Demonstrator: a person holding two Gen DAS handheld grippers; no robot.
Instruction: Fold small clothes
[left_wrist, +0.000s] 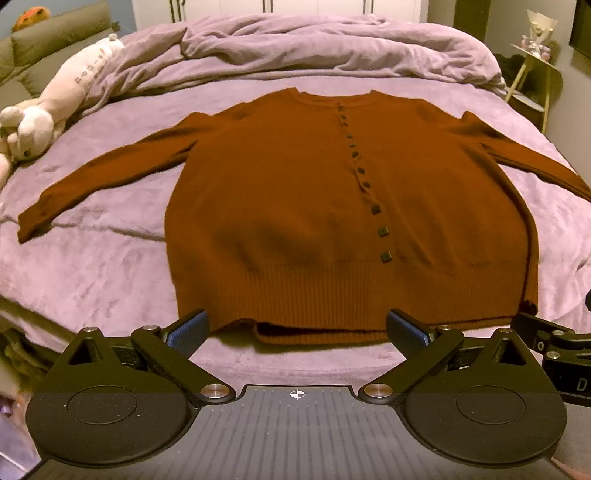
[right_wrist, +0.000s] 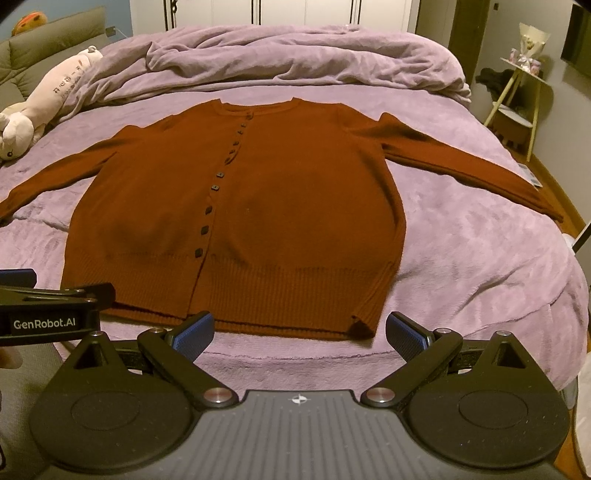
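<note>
Lilac plush bedding (left_wrist: 110, 266) covers a bed, with a rumpled duvet (left_wrist: 314, 48) heaped along the far side and white wardrobe doors behind it. On the bedding lies a rust-brown cardigan (left_wrist: 295, 206), flat and face up, buttoned with dark square buttons (left_wrist: 376, 210), collar far, ribbed hem near, sleeves spread left and right.

Only the left wrist view shows the whole left cuff and most of a white plush toy (left_wrist: 33, 125) at the far left. Only the right wrist view shows the right sleeve's end at the bed's right edge, wooden floor beyond it, and a yellow side table (right_wrist: 517, 96) in full.

No containers show in either view.

The left gripper (left_wrist: 297, 328) hovers just short of the hem's middle, its blue-padded fingers spread wide and empty. The right gripper (right_wrist: 300, 330) is likewise splayed and empty, near the hem's right corner, not touching it.
</note>
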